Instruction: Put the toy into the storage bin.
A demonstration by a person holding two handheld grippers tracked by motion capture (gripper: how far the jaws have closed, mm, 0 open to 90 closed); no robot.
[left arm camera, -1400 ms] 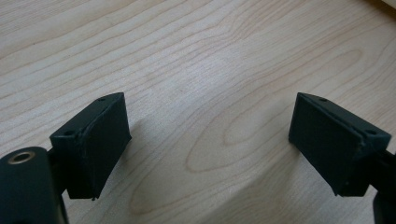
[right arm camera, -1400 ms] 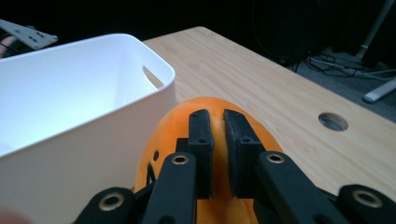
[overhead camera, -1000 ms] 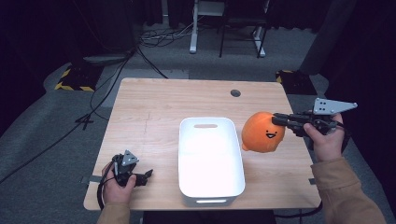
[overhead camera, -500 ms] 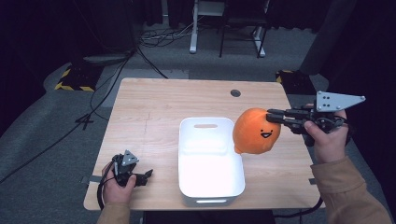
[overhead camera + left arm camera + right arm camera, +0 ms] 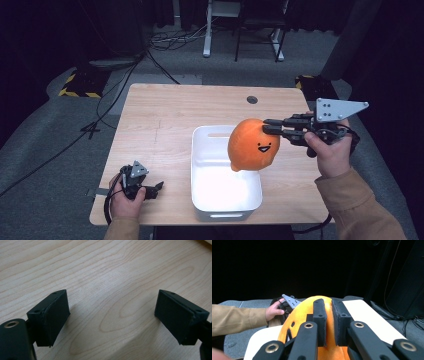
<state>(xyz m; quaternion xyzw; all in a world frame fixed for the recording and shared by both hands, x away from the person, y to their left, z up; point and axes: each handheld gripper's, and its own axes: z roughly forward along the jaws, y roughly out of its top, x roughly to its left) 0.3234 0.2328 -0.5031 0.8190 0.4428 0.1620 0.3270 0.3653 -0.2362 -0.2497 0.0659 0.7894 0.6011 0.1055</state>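
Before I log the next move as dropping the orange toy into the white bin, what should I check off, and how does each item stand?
1. Grip: right gripper pinches a fold of the orange plush toy near its top: ok.
2. Toy lifted off the table: ok.
3. Toy above the white bin: roughly, from the high view; exact alignment cannot tell.
4. Bin free of contents: nothing visible inside: ok.
5. Left gripper away from the bin, jaws open over bare table: ok.
6. Height above the bin floor: cannot tell.
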